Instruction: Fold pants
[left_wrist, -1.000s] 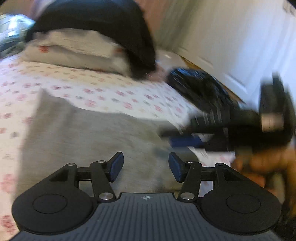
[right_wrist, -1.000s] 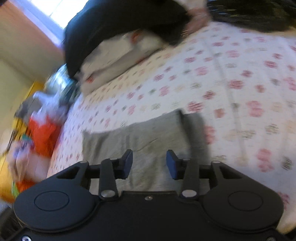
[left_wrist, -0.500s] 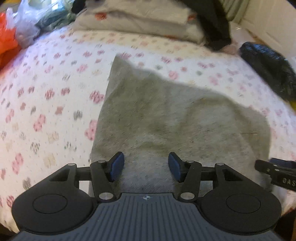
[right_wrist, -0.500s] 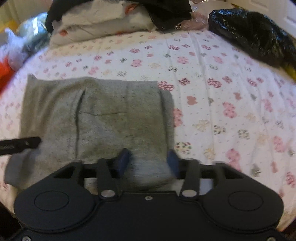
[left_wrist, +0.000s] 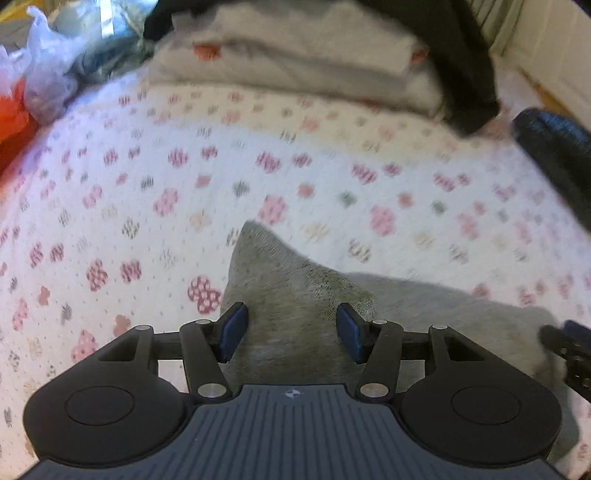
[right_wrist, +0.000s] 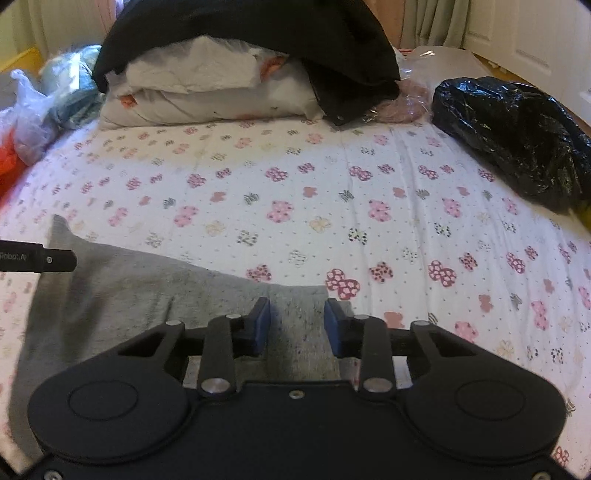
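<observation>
Both the left gripper (left_wrist: 291, 332) and right gripper (right_wrist: 297, 325) are hovering spread over the soft, limp grey pants (right_wrist: 122, 295), which are likely inviting an edge pinch.

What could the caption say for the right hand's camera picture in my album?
Right gripper, fingers apart, over the edge of gray pants on a flowery bedsheet.

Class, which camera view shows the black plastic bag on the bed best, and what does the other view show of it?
The right wrist view: the black bag is sharp and nearly whole, its crinkled surface plain, lying on the bedsheet. The left wrist view shows only a blurred dark part of it, cut by the right edge.
</observation>
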